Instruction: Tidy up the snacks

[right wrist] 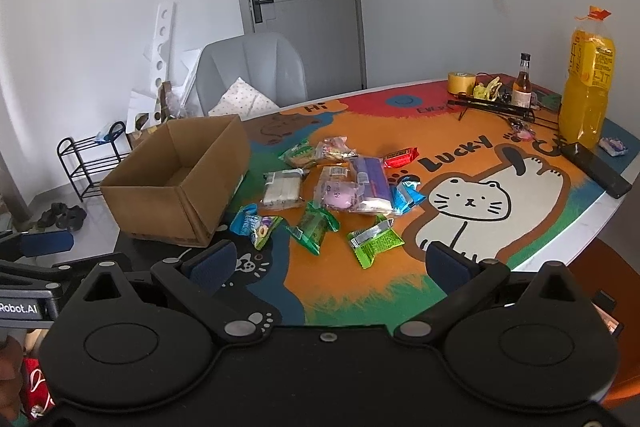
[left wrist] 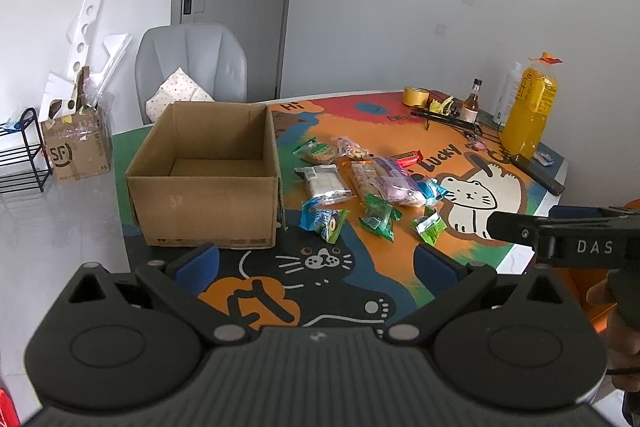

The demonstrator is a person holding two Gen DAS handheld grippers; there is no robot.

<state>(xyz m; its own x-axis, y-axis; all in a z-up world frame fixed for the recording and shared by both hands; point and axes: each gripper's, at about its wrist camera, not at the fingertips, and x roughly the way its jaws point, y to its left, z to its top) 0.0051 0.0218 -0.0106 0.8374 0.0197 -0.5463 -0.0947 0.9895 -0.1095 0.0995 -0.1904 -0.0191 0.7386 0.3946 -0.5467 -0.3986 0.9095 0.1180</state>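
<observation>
At left of centre in the right wrist view we find the cardboard box (right wrist: 176,183), empty, top open. The snacks (right wrist: 340,195) lie scattered mid-frame beside it. Our left gripper (left wrist: 316,263) and right gripper (right wrist: 340,263) hang spread and empty, low in frame. We advise taking the outermost green packet (right wrist: 374,241) first; open tabletop surrounds it.
</observation>
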